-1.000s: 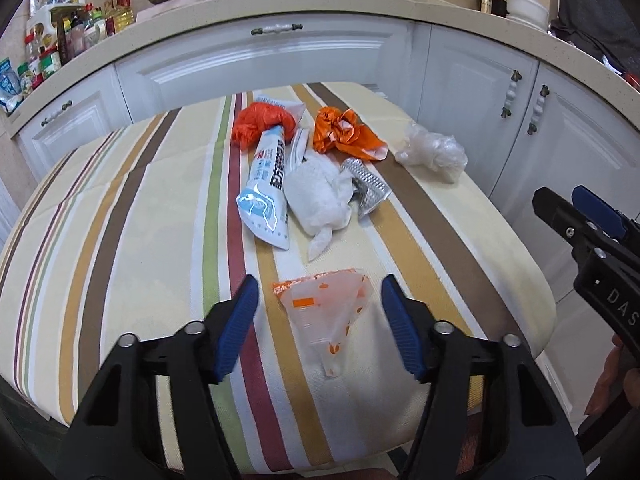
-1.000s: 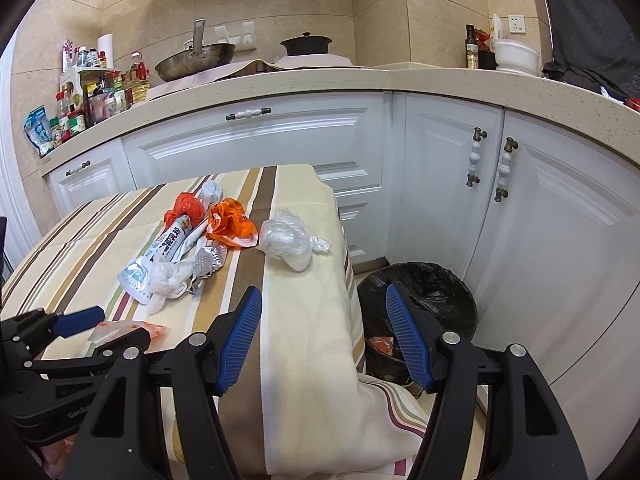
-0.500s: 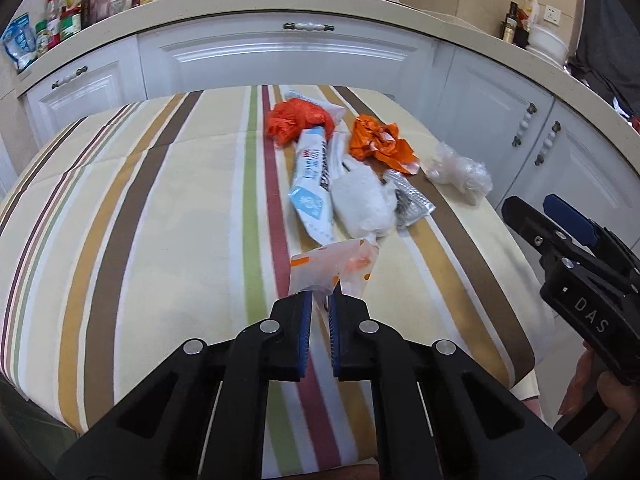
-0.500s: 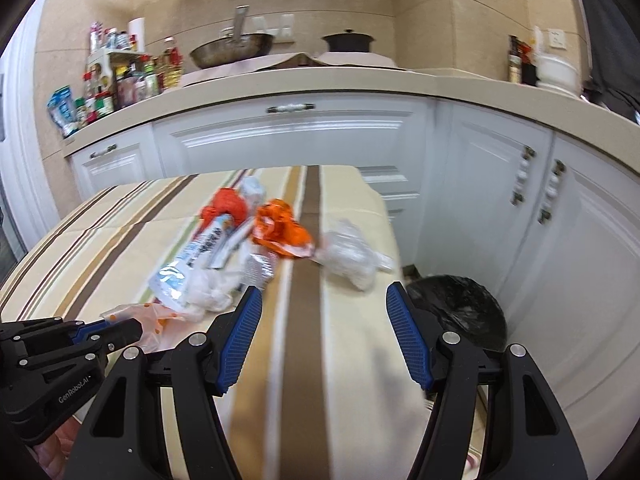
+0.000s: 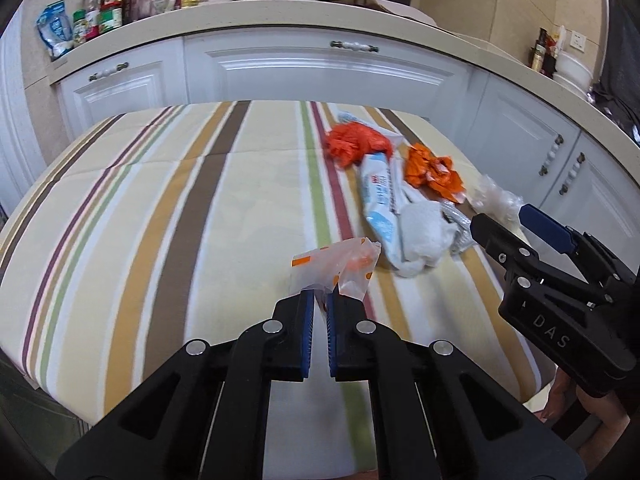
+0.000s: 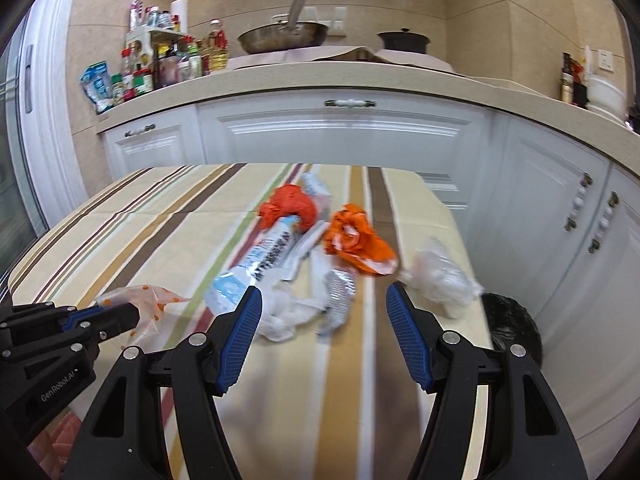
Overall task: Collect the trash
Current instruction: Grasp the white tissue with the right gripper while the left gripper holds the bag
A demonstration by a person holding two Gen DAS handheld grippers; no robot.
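My left gripper is shut on a clear plastic wrapper with orange dots and holds it above the striped tablecloth; it also shows in the right wrist view. More trash lies in a heap beyond: a red crumpled bag, a blue-white pouch, an orange wrapper, a white tissue wad, a silver foil piece and a clear crumpled bag. My right gripper is open and empty, above the table just short of the heap.
A black-lined trash bin stands on the floor past the table's right edge. White cabinets and a counter with bottles and a pan run behind the table. The right gripper's body sits at the right of the left wrist view.
My left gripper closed on the dotted wrapper and lifted it off the cloth. My right gripper swung left from over the bin to over the table.
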